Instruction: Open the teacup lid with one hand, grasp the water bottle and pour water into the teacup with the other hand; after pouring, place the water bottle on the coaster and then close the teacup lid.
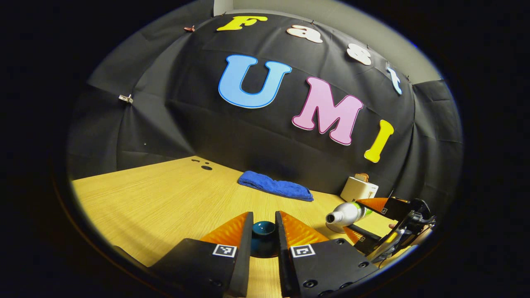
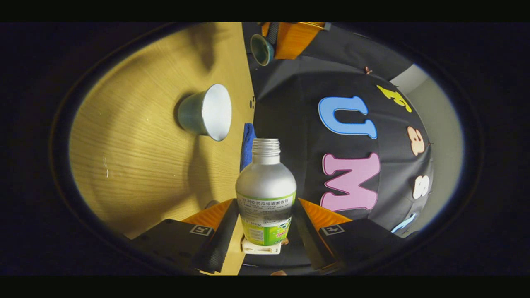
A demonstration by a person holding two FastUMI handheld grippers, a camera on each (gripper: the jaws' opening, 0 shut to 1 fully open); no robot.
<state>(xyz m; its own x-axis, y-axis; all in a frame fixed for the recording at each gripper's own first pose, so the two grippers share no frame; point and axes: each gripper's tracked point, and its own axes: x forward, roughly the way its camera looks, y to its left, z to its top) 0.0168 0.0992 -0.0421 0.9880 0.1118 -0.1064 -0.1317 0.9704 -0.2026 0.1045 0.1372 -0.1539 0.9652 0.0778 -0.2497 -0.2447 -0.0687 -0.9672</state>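
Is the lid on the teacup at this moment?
No: the teacup stands open on the table, and the left gripper holds the lid away from it.

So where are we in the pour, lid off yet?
Done: the lid is off, clamped in the left gripper, and the teacup stands open on the table. In hand: the right gripper holds the uncapped water bottle tipped on its side, mouth towards the cup; no stream is visible. Left: finish pouring, set the bottle on the coaster, then close the lid.
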